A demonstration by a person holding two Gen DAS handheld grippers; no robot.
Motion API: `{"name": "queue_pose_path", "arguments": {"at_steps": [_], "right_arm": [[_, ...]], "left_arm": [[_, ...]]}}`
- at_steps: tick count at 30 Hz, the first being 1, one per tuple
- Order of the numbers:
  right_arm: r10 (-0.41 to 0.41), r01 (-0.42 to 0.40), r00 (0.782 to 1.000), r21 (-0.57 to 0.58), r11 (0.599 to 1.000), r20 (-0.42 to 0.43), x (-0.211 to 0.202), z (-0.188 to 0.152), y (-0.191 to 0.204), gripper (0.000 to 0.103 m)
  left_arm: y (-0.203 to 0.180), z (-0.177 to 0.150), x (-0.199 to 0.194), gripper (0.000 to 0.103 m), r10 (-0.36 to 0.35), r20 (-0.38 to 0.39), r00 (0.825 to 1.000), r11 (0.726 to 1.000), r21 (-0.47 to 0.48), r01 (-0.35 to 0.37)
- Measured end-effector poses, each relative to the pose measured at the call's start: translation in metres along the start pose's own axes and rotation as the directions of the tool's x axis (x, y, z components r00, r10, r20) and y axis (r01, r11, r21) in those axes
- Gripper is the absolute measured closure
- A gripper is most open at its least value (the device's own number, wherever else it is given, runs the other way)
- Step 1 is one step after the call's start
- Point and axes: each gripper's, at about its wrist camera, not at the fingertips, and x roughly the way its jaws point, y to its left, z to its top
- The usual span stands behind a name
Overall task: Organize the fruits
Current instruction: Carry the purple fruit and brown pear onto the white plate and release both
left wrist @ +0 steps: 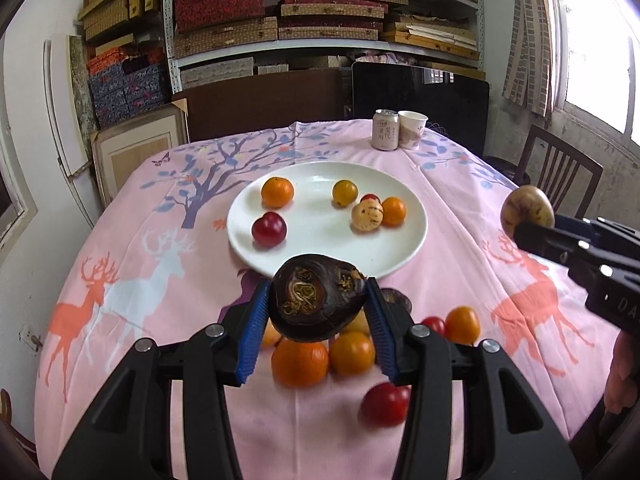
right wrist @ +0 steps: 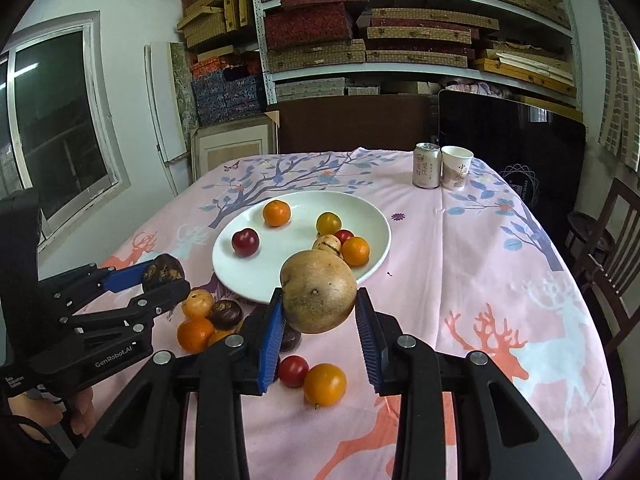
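My left gripper (left wrist: 317, 285) is shut on a dark brown fruit (left wrist: 314, 304), held above the cloth just before the white plate (left wrist: 320, 248). My right gripper (right wrist: 320, 294) is shut on a round tan fruit (right wrist: 318, 280), lifted over the plate's near rim (right wrist: 256, 280). Each gripper shows in the other view: the right one (left wrist: 536, 227) with its tan fruit (left wrist: 527, 210), the left one (right wrist: 167, 276) with its dark fruit (right wrist: 162, 270). On the plate lie oranges, a red plum (left wrist: 269, 229), a yellow fruit and a small tan fruit. Several loose fruits (left wrist: 299, 364) lie on the cloth near me.
A drink can (left wrist: 385, 129) and a paper cup (left wrist: 412, 130) stand at the table's far edge. A wooden chair (left wrist: 560, 168) is at the right side. Shelves of boxes and a dark screen stand behind the table. The pink patterned cloth (right wrist: 500, 264) covers the table.
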Motion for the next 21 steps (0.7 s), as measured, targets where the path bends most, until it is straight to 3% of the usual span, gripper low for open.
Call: {"name": "queue_pose_path", "arguments": {"at_steps": [4, 11, 19, 20, 21], "right_arm": [[0.003, -0.003, 1.0, 0.004, 1.0, -0.019, 0.022, 0.01, -0.005, 0.067], [-0.002, 0.002, 1.0, -0.003, 1.0, -0.031, 0.082, 0.062, -0.019, 0.067], [0.007, -0.001, 0.99, 0.038, 0.999, -0.143, 0.182, 0.086, -0.046, 0.067], [0.019, -0.014, 0.988, 0.034, 0.999, -0.156, 0.189, 0.084, -0.044, 0.067], [0.021, -0.017, 0.985, 0.026, 1.0, -0.17, 0.195, 0.082, -0.043, 0.066]], "left_arm": [[0.004, 0.016, 0.023, 0.057, -0.035, -0.031, 0.999, 0.999, -0.034, 0.034], [0.007, 0.059, 0.087, 0.057, -0.056, -0.077, 0.995, 0.997, -0.061, 0.052], [0.023, 0.079, 0.194, 0.056, -0.082, -0.258, 0.963, 0.989, -0.141, 0.047], [0.026, 0.082, 0.196, 0.056, -0.101, -0.254, 0.962, 0.985, -0.162, 0.06], [0.027, 0.086, 0.195, 0.05, -0.104, -0.237, 0.966, 0.984, -0.169, 0.064]]}}
